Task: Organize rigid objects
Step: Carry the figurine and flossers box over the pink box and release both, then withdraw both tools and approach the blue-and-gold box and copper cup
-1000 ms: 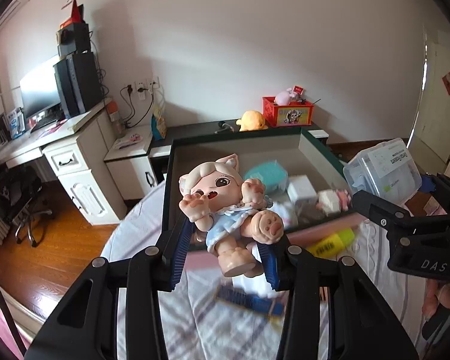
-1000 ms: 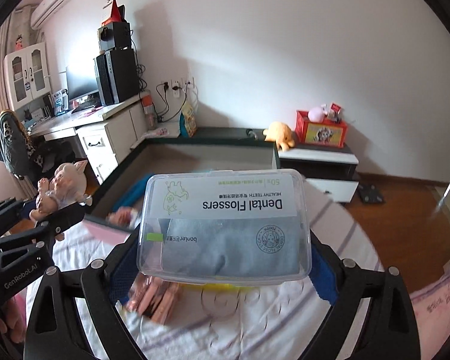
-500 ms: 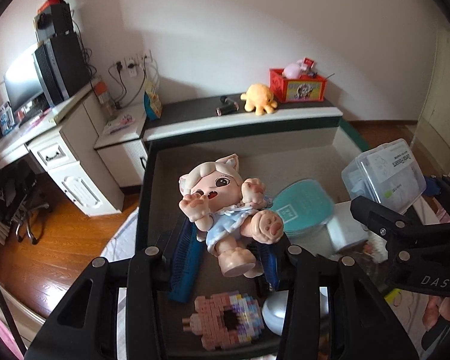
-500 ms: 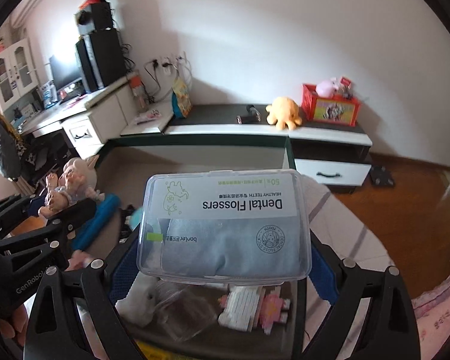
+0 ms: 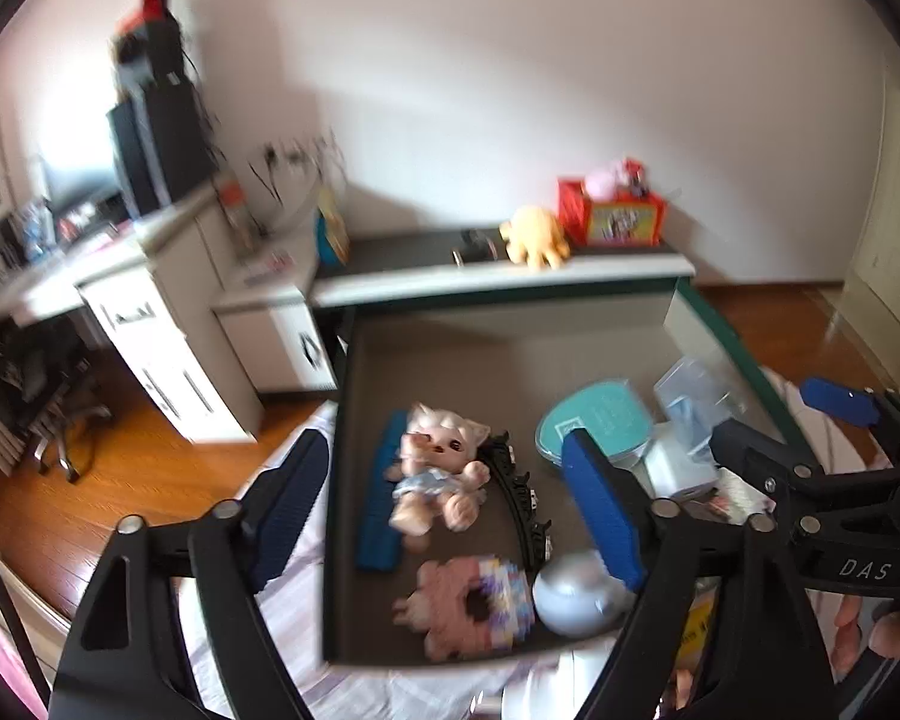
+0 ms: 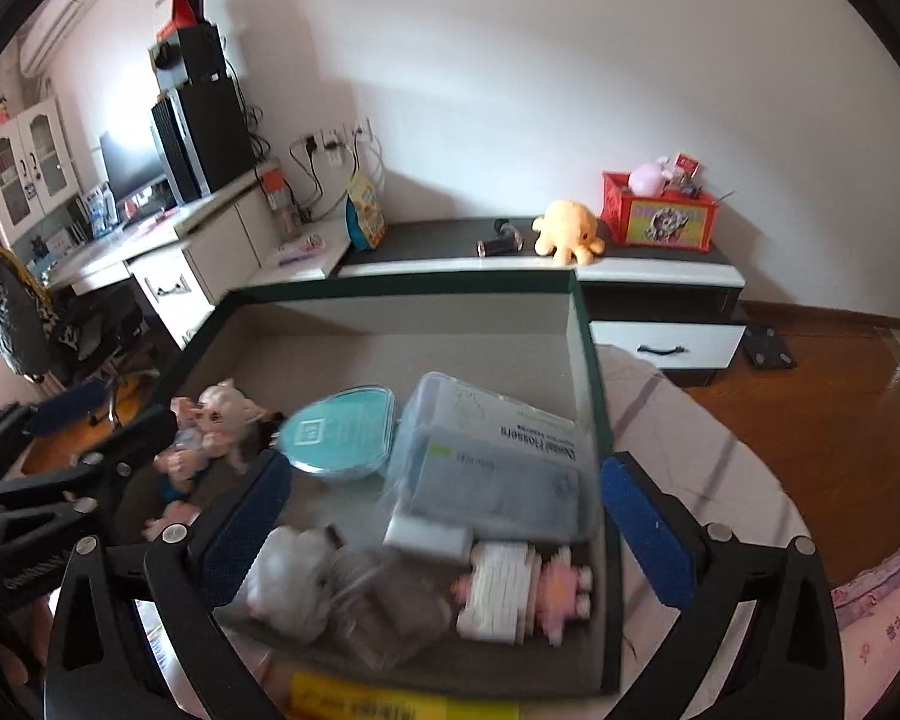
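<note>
A dark green box [image 5: 498, 360] [image 6: 588, 372] stands on the bed. The pig-eared doll [image 5: 435, 471] [image 6: 210, 426] lies in its left part beside a blue comb [image 5: 381, 498]. The clear dental flossers box [image 6: 498, 468] [image 5: 693, 402] lies in its right part, next to a teal round case [image 5: 594, 426] [image 6: 339, 435]. My left gripper [image 5: 444, 504] is open and empty above the doll. My right gripper [image 6: 444, 531] is open and empty above the flossers box.
The box also holds a pink block figure [image 5: 468, 606], a silver ball [image 5: 576, 597], a black track piece [image 5: 519, 498], a white-and-pink block toy [image 6: 522, 591] and bagged items [image 6: 342, 594]. A low cabinet [image 6: 630, 264] with an orange plush stands behind; a desk [image 5: 120, 312] is at left.
Both grippers have opened. The doll has dropped from the left gripper into the box, and the flossers box has dropped from the right gripper into the box.
</note>
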Demonstrator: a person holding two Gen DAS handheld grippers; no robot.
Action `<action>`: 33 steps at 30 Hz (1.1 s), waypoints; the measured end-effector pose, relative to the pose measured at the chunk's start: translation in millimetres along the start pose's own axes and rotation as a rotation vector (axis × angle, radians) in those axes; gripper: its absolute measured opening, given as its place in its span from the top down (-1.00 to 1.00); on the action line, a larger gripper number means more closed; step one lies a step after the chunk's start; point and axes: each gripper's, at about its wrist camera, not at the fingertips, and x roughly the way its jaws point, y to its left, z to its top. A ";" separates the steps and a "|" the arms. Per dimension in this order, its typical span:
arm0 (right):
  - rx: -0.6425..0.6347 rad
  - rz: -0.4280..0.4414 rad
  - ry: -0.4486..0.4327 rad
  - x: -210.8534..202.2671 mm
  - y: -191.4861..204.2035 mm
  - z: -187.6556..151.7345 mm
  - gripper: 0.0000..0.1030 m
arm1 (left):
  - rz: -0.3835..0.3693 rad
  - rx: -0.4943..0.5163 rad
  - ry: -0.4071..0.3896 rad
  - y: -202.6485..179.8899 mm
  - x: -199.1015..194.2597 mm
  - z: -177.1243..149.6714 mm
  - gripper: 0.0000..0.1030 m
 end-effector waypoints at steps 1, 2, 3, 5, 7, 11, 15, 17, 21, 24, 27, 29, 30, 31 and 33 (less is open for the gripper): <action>-0.003 0.000 -0.016 -9.3 2.0 -1.5 -1.00 | 0.012 0.001 -0.023 0.7 -11.5 -1.4 -0.70; -0.007 0.002 -0.041 -23.4 4.4 -4.7 -1.00 | 0.026 0.000 -0.048 1.4 -25.3 -4.3 -0.76; -0.016 0.005 -0.068 -40.8 8.5 -9.7 -1.00 | 0.042 -0.010 -0.075 2.8 -41.9 -8.8 -0.81; -0.030 0.010 -0.113 -66.6 15.5 -17.5 -1.00 | 0.038 -0.026 -0.118 5.3 -71.8 -18.7 -0.90; -0.045 0.000 -0.154 -92.1 22.5 -25.2 -1.00 | 0.033 -0.045 -0.146 7.6 -93.1 -28.6 -0.95; -0.057 -0.026 -0.227 -141.0 35.0 -51.2 -1.00 | 0.086 -0.060 -0.196 5.8 -142.1 -56.5 -0.99; -0.058 -0.053 -0.267 -173.7 43.6 -78.8 -1.00 | 0.076 -0.106 -0.225 5.7 -179.3 -79.8 -1.00; -0.053 -0.058 -0.282 -189.5 46.5 -91.5 -1.00 | 0.073 -0.111 -0.231 3.9 -192.4 -88.6 -1.00; -0.042 -0.066 -0.300 -214.2 49.2 -113.0 -1.00 | 0.114 -0.088 -0.253 -7.0 -216.5 -108.3 -1.00; -0.023 -0.048 -0.302 -226.0 48.0 -123.8 -1.00 | 0.103 -0.095 -0.258 -10.1 -230.2 -118.7 -1.00; -0.027 -0.052 -0.303 -234.3 51.1 -131.7 -1.00 | 0.093 -0.090 -0.262 -14.6 -239.1 -123.0 -1.00; -0.022 -0.051 -0.306 -238.7 50.6 -134.9 -1.00 | 0.090 -0.087 -0.266 -15.6 -243.5 -125.3 -1.00; -0.020 -0.049 -0.308 -240.7 50.2 -136.0 -1.00 | 0.084 -0.089 -0.265 -15.4 -245.4 -126.0 -1.00; -0.019 -0.053 -0.309 -242.3 51.1 -138.1 -1.00 | 0.083 -0.089 -0.265 -17.2 -245.9 -126.1 -1.00; -0.020 -0.061 -0.312 -245.0 51.9 -139.8 -1.00 | 0.086 -0.087 -0.266 -18.8 -247.8 -126.7 -1.00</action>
